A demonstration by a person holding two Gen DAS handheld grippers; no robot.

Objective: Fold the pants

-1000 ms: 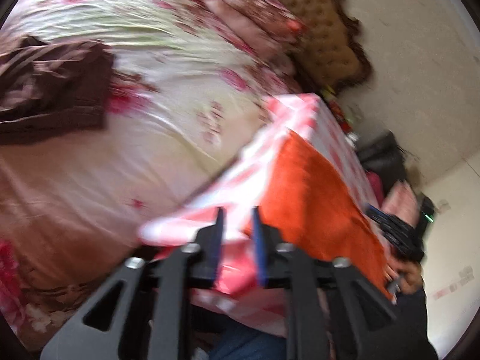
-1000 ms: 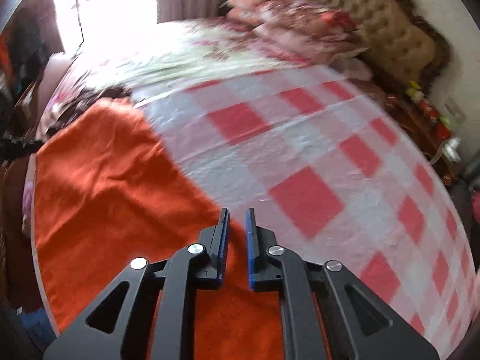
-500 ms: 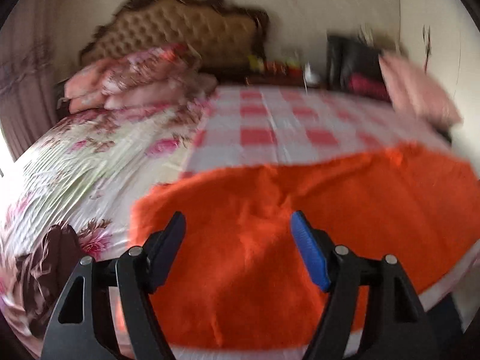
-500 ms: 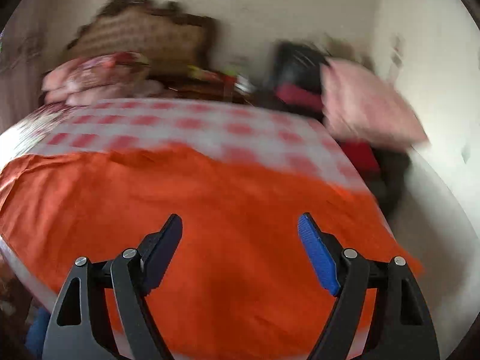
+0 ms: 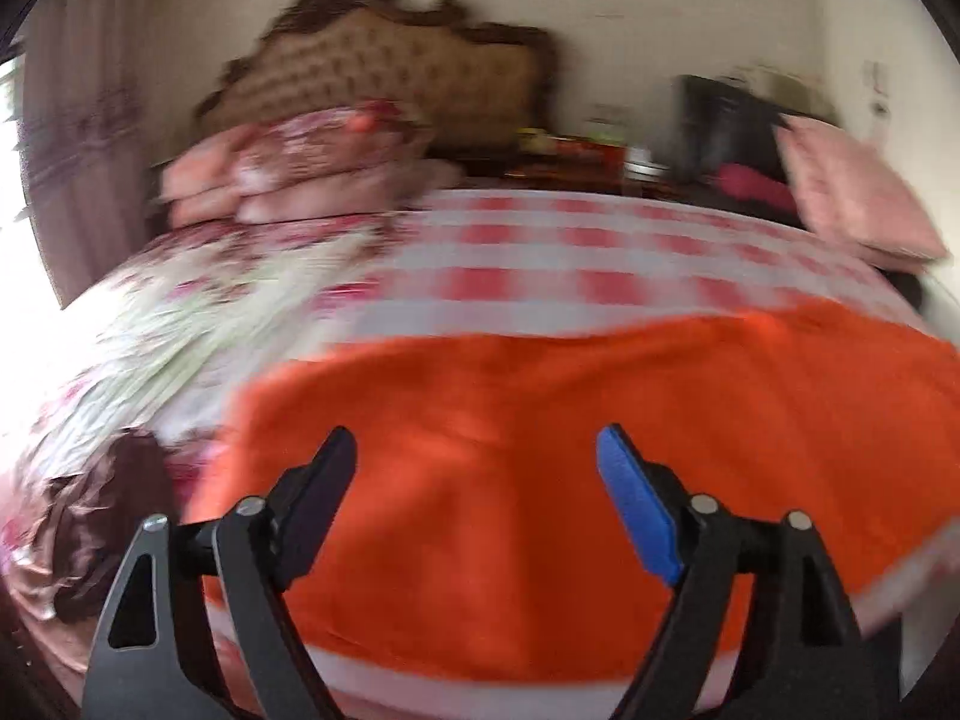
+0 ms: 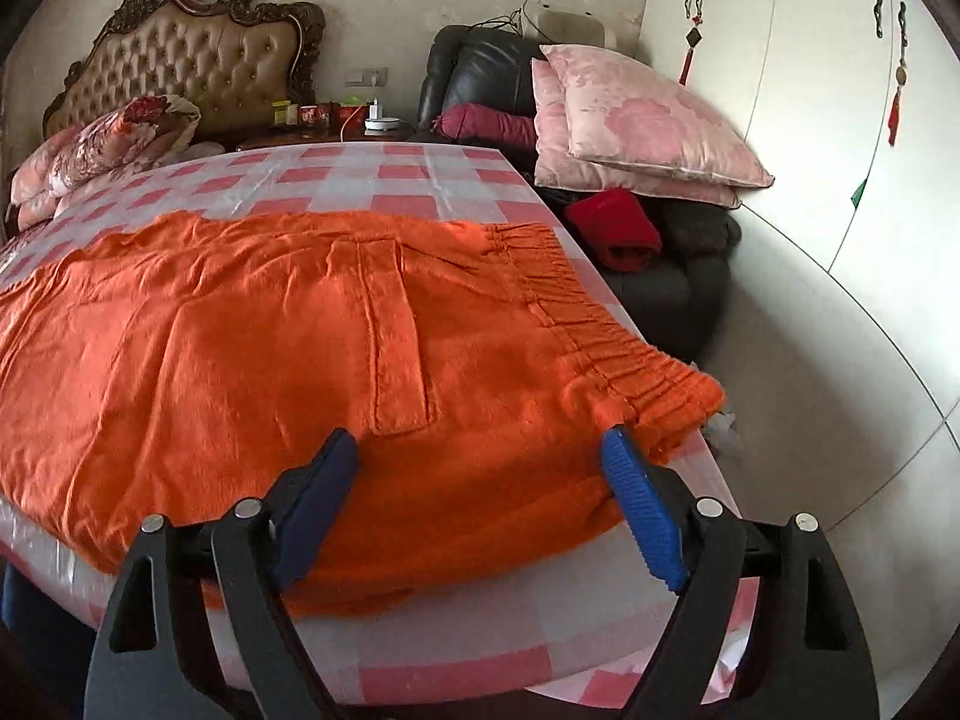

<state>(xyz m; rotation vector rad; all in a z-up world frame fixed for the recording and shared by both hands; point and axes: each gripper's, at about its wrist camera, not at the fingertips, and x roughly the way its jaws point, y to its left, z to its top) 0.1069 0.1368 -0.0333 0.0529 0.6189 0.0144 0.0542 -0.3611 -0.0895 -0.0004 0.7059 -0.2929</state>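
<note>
Blur on the left, cropped cloth on the right

The left wrist view is smeared throughout: the headboard (image 5: 384, 84), the stacked pillows (image 5: 300, 174) and the small items on the bedside table (image 5: 576, 150) cannot be made out in detail, and a dark garment (image 5: 102, 516) at the lower left is cut by the frame edge. In the right wrist view, the orange pants (image 6: 240, 372) run past the left edge, hiding the leg ends.
</note>
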